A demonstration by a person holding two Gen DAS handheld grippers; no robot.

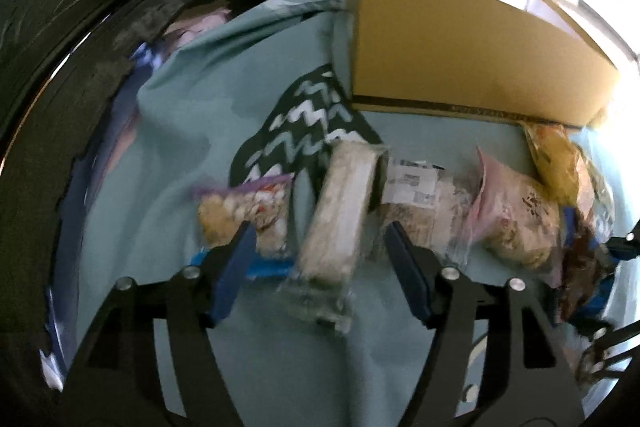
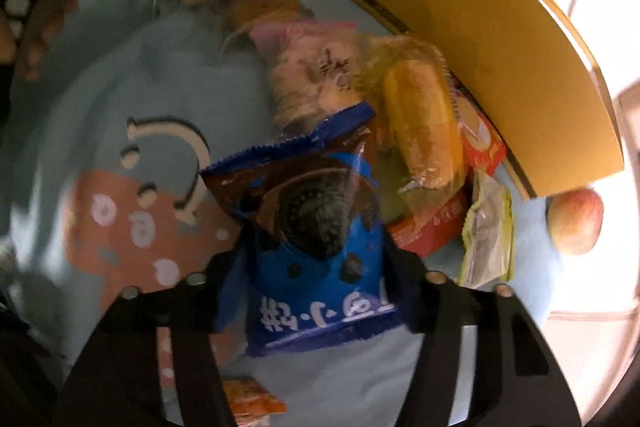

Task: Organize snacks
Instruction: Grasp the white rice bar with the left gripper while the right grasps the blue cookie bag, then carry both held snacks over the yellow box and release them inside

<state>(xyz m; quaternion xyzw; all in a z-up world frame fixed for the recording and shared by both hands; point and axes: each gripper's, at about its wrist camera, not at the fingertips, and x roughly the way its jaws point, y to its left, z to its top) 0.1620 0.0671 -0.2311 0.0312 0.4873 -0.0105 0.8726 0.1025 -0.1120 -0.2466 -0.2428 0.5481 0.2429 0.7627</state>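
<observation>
My left gripper [image 1: 320, 259] is open above a pale bar in clear wrap [image 1: 340, 215] that lies between its fingers on the teal cloth. A purple-edged snack bag [image 1: 248, 211] lies to its left, a labelled clear bag [image 1: 424, 203] and a pink bag [image 1: 516, 215] to its right. My right gripper [image 2: 316, 251] has its fingers on both sides of a blue cookie packet [image 2: 320, 235]. Beyond it lie the pink bag [image 2: 316, 67], a yellow cake in clear wrap [image 2: 420, 123], red packets [image 2: 480, 143] and a green-edged packet [image 2: 488, 231].
A yellow cardboard box [image 1: 460, 47] stands at the back, also in the right wrist view [image 2: 460, 19]. An apple [image 2: 576, 223] sits by its right end. An orange packet [image 2: 252, 403] lies near the right gripper's base. The teal patterned cloth [image 1: 180, 131] covers the surface.
</observation>
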